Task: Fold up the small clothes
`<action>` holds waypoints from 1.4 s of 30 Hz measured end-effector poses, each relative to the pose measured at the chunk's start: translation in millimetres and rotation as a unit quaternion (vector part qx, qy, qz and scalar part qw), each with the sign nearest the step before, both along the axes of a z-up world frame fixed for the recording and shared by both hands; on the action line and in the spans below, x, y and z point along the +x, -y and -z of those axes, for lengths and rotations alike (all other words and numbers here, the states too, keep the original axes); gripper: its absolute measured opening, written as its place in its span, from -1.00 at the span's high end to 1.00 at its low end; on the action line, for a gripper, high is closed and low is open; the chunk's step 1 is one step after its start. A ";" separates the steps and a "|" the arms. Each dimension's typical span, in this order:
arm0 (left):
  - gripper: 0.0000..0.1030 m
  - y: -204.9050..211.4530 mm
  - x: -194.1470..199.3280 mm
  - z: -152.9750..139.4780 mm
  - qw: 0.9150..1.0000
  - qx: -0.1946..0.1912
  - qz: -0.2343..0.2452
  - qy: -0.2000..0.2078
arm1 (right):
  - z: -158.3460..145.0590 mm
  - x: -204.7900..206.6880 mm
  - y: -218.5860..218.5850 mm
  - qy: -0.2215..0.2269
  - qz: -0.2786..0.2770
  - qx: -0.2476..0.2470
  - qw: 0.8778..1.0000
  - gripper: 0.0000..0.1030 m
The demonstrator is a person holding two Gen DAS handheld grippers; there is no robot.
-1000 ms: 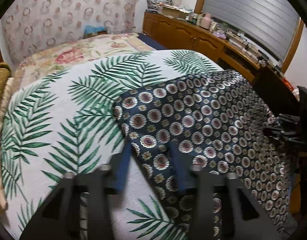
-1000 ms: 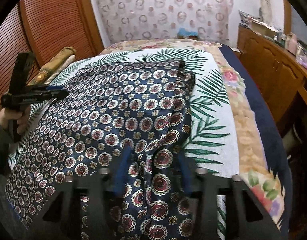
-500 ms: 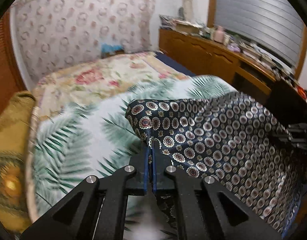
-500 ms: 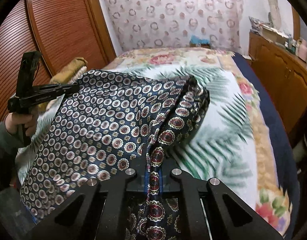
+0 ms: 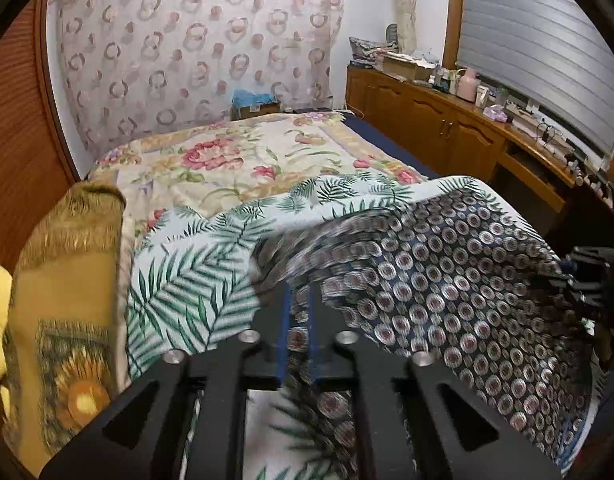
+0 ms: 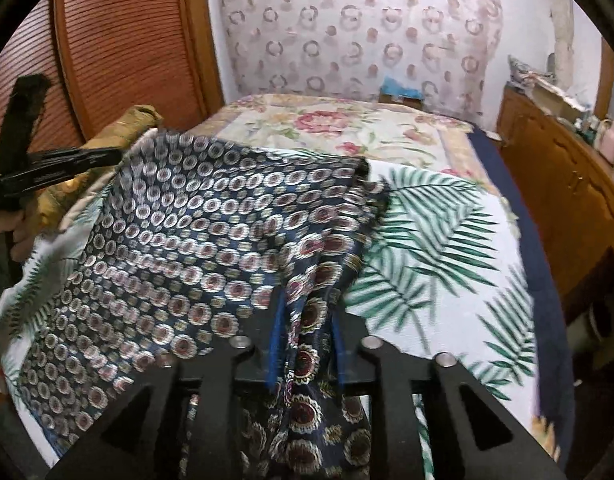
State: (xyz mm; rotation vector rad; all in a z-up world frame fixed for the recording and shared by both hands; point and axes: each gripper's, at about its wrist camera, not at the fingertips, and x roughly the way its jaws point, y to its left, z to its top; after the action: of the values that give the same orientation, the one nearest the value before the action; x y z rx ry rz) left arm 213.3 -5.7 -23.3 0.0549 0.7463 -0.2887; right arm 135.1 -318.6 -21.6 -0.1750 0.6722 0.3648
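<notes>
A navy garment with a round medallion print (image 5: 447, 280) hangs stretched above the palm-leaf sheet (image 5: 187, 280) on the bed. My left gripper (image 5: 299, 308) is shut on one near corner of it. My right gripper (image 6: 305, 312) is shut on the other near corner, where the cloth bunches between the fingers. The garment (image 6: 211, 240) spans between the two grippers, lifted and blurred with motion, its far edge folding over. The left gripper also shows at the left of the right wrist view (image 6: 119, 156). The right gripper shows at the right edge of the left wrist view (image 5: 567, 272).
A floral quilt (image 5: 235, 160) covers the far half of the bed. A gold sunflower cushion (image 5: 67, 280) lies along the left side. Wooden cabinets (image 5: 447, 128) with clutter on top run along the right. A slatted wooden door (image 6: 127, 40) stands at the left.
Both grippers closed on the garment's near corners and lifted it off the sheet. They have since carried the near edge up and toward the far end of the bed.
</notes>
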 end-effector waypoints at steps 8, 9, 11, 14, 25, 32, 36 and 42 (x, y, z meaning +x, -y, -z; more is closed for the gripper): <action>-0.46 -7.5 -52.5 4.4 0.999 -0.037 0.023 0.006 | -3.1 -40.1 18.4 0.035 0.009 -0.007 0.999 -0.32; -0.47 -8.0 -60.5 4.0 0.999 -0.044 0.028 0.006 | -1.5 -47.0 17.9 0.039 0.008 -0.011 0.999 -0.32; -0.47 -7.7 -72.1 2.8 0.998 -0.046 0.028 0.011 | 1.9 -59.4 14.3 0.044 0.005 -0.015 0.999 -0.32; -0.47 -5.8 -95.5 3.4 0.999 -0.040 0.028 0.016 | 4.9 -73.9 6.6 0.048 -0.005 -0.009 0.999 -0.32; -0.47 0.7 -161.7 33.0 0.998 -0.055 0.031 -0.019 | 10.5 -114.3 5.2 0.053 -0.033 0.012 0.998 -0.32; -0.47 9.1 -179.8 48.5 0.998 -0.043 0.038 -0.035 | 23.8 -126.8 -3.1 0.040 -0.031 0.006 0.999 -0.32; -0.47 15.7 -185.8 57.0 0.997 -0.039 0.045 -0.045 | 31.5 -129.3 -12.5 0.030 -0.035 0.000 0.999 -0.32; -0.47 19.1 -191.9 61.5 0.997 -0.038 0.050 -0.049 | 37.6 -127.5 -19.4 0.019 -0.041 -0.004 0.999 -0.32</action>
State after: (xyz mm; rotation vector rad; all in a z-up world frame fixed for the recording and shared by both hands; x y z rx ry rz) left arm 21.3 -24.9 -84.7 0.0065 0.8297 -0.4177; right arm 7.7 -299.2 -59.3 -0.2171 0.6312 0.4362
